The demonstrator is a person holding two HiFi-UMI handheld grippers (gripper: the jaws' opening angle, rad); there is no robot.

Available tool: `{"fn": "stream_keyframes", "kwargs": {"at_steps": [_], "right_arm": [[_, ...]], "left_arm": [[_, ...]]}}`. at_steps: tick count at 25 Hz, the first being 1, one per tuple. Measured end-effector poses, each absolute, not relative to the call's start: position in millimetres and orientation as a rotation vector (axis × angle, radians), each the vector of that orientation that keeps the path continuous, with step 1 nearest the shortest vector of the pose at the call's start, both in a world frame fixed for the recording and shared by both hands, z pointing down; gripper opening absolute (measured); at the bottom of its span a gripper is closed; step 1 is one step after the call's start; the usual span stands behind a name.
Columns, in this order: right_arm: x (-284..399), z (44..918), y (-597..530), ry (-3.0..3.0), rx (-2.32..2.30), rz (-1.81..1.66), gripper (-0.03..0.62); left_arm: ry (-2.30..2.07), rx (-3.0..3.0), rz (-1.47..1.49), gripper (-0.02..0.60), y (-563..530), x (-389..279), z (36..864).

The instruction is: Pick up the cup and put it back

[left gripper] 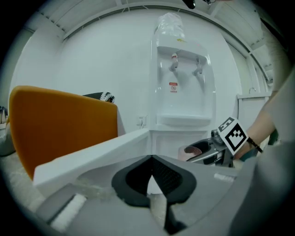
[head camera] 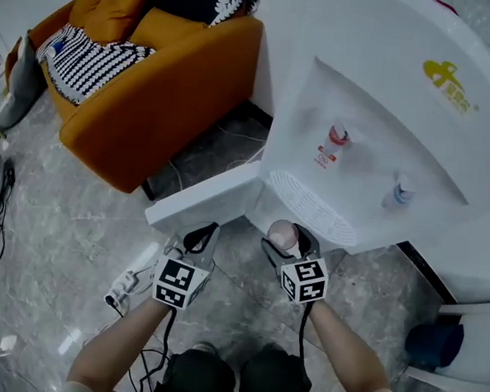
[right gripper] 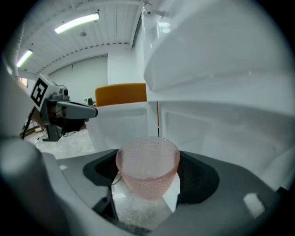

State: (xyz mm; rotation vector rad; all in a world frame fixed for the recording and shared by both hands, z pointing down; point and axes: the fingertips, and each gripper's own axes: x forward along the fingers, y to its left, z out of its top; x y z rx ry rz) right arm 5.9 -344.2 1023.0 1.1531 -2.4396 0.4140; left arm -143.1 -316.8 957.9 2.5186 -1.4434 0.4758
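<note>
The right gripper point(right gripper: 148, 177) pinched a pink dimpled cup point(right gripper: 147, 159), its base half hidden low in the frame. The left gripper point(left gripper: 151, 159) was pressed together, empty.

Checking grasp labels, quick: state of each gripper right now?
Left gripper: closed, nothing between its jaws.
Right gripper: closed on the pink cup, one pad on each side.
</note>
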Motion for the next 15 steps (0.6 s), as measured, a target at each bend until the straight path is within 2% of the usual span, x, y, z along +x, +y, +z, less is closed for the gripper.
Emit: {"fn": "stream_keyframes", "kwargs": {"at_steps": [5, 15], "right_arm": [[-1.7, 960.7, -318.0, -2.432, 1.125, 0.578, 0.387], [-13.7, 804.6, -280.9, -2.421, 1.068, 0.580, 0.387]], "left_arm": [[-1.424, 2.413, 0.478, 0.002, -297.9, -148.5, 903.9], [-1.370, 2.329, 0.490, 0.003, -271.8, -154.6, 768.4]]}}
